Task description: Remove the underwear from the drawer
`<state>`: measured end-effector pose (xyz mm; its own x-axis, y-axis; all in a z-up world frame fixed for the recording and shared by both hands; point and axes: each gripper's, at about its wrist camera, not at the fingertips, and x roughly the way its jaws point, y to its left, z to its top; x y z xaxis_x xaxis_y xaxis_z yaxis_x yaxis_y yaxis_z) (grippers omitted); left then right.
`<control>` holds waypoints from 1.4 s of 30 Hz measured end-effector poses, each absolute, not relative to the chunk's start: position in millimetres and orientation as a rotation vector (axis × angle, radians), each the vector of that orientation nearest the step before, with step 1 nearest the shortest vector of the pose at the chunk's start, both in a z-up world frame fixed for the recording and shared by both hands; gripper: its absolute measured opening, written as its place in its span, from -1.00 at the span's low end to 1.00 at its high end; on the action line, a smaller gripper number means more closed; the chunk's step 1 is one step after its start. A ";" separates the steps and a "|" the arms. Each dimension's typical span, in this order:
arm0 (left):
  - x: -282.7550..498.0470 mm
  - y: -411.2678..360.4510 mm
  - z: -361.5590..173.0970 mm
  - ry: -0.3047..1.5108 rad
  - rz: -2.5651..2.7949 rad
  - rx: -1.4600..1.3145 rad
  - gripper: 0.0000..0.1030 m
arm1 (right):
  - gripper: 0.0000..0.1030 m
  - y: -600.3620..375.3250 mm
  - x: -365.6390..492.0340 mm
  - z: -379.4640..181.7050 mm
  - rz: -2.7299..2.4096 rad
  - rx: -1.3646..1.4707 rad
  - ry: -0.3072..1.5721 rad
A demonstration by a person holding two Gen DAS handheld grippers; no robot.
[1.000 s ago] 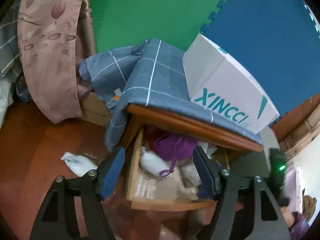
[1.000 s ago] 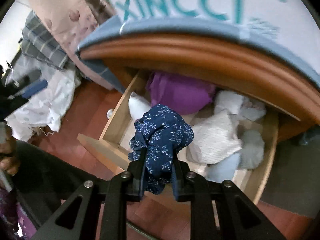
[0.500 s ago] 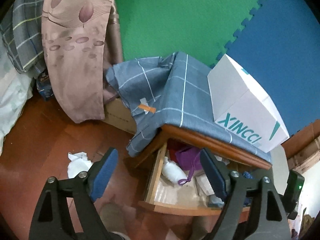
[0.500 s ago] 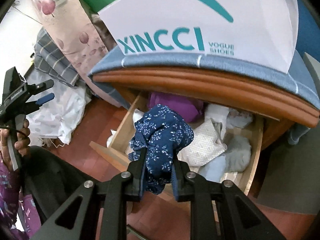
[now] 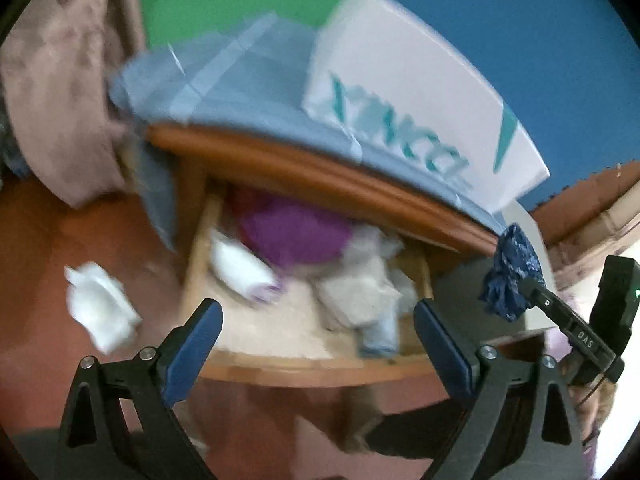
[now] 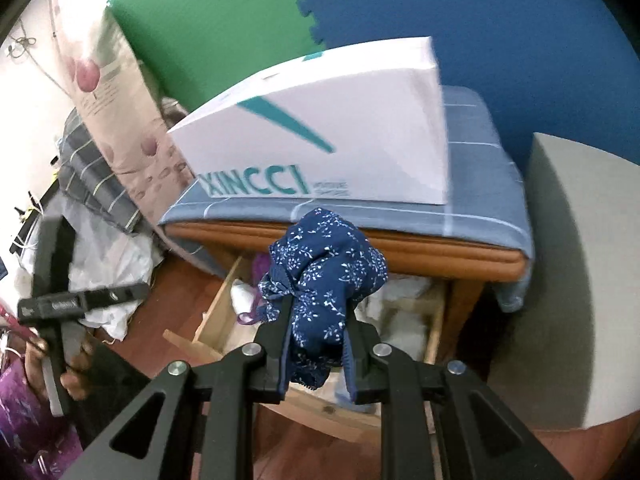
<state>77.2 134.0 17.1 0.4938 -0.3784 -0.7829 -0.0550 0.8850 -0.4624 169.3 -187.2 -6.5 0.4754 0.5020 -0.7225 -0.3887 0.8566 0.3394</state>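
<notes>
Right now my right gripper [image 6: 316, 354] has its fingers pinched tight on the blue flowery underwear [image 6: 324, 280], and I hold it up in the air above the front of the open drawer [image 6: 320, 410]. My left gripper [image 5: 318, 344] has just been opening its fingers, and they stand wide with nothing between them, pointing down at the drawer.

I think the underwear could slip, because only a bunched bit sits between the fingers and the rest hangs loose. If I swing it fast it may drop back in, or fall on the wooden floor [image 5: 36, 272]. A loose end could also catch on the orange wooden edge [image 6: 400, 250] of the cabinet top, which sticks out over the back of the drawer.

My left fingers are close to the pile in the drawer: the purple cloth [image 5: 296, 236] and the white bundles [image 5: 240, 268]. The left picture is blurry, so I cannot tell just how close. I could grab two things at once.

The white shoe box [image 6: 332, 140] on the blue checked cloth [image 6: 480, 212] leaves little room up top. There is open room toward me, over the floor. A grey block [image 6: 568, 280] stands on the right, so that side is tight.
</notes>
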 end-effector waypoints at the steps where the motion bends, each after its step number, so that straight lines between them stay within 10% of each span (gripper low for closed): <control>1: 80.9 122.9 11.2 1.063 -0.221 -0.477 0.83 | -0.61 -191.2 168.8 -6.1 0.544 0.141 0.924; 16: 144.6 -58.2 -78.1 1.273 -0.218 0.225 0.84 | -0.61 -261.2 166.0 -7.8 0.535 0.319 0.880; 42: 186.6 -68.2 -140.6 1.493 0.237 0.034 0.92 | -0.61 -297.8 157.0 -8.5 0.630 0.424 0.851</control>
